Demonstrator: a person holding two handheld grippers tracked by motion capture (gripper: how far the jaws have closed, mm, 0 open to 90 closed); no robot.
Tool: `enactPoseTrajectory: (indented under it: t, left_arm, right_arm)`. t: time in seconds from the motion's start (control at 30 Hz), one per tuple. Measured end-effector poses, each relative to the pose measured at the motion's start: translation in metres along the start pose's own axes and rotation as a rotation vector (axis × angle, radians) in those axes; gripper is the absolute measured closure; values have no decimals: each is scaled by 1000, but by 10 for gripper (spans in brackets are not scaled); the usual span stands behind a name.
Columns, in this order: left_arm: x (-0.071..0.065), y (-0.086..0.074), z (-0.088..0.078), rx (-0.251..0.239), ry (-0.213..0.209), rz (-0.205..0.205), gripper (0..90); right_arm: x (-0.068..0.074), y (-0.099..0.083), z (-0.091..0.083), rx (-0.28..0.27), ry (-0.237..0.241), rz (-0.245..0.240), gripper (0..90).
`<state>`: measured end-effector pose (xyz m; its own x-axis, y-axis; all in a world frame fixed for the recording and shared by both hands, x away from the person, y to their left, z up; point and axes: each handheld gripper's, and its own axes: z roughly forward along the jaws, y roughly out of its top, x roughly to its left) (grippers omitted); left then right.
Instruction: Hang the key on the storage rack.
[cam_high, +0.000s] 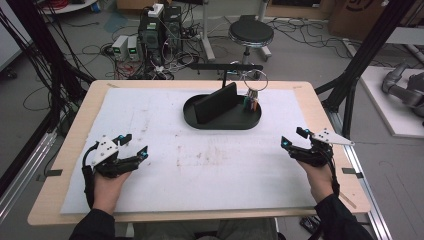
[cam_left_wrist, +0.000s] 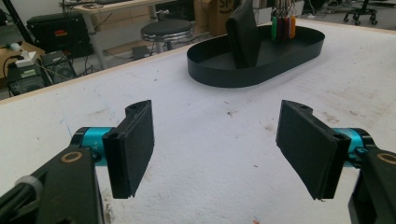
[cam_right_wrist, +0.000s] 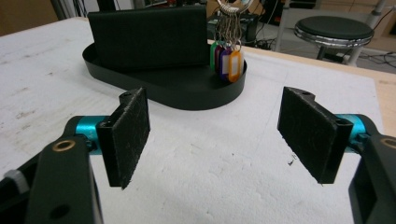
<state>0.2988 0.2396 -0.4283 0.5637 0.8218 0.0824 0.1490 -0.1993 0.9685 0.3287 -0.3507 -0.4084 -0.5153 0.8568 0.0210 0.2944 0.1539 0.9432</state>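
Both grippers idle on the white mat, jaws spread wide, nothing held. Left gripper (cam_high: 134, 144) sits at 8 o'clock on the tabletop (cam_high: 70, 135), right gripper (cam_high: 294, 137) at 4 o'clock, both well apart from the tray. Black oval tray (cam_high: 200, 121) lies at 12 o'clock, toward the far edge. Inside it a black flat case (cam_high: 216, 103) stands on edge, leaning slightly; at the tray's right end a bunch of keys with colored tags (cam_right_wrist: 225, 59) hangs from a ring (cam_high: 255, 80) on a stand's arm (cam_high: 220, 66).

Likely next: a reach for the tray contents. Risks, judged from here: the case stands upright on its edge, so a nudge from one jaw tips it over. The tags dangle loose and will swing, so a pinch may catch one tag or miss. Pulling sideways on the ring could drag the stand or shift the light tray on the mat.
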Motion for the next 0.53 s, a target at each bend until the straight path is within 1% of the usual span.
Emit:
enactPoseTrajectory:
  t: [0.1, 0.13, 0.23, 0.33, 0.43, 0.53]
  left_arm:
    - [1, 0, -1, -1, 1, -1, 279]
    - [1, 0, -1, -1, 2, -1, 279]
    - [1, 0, 0, 1, 0, -6, 279]
    - [1, 0, 0, 4, -2, -2, 279]
    - [1, 0, 0, 5, -2, 1, 278]
    - [1, 0, 0, 3, 1, -1, 277]
  right_arm:
    - [-2, -2, 1, 22, 8, -1, 261]
    - [-3, -3, 2, 26, 8, -9, 261]
    - [-5, -5, 3, 48, 10, -6, 261]
    - [-6, -6, 4, 55, 9, -4, 261]
    - [-6, -6, 5, 59, 5, -22, 261]
    - [-6, -6, 6, 61, 7, -23, 260]
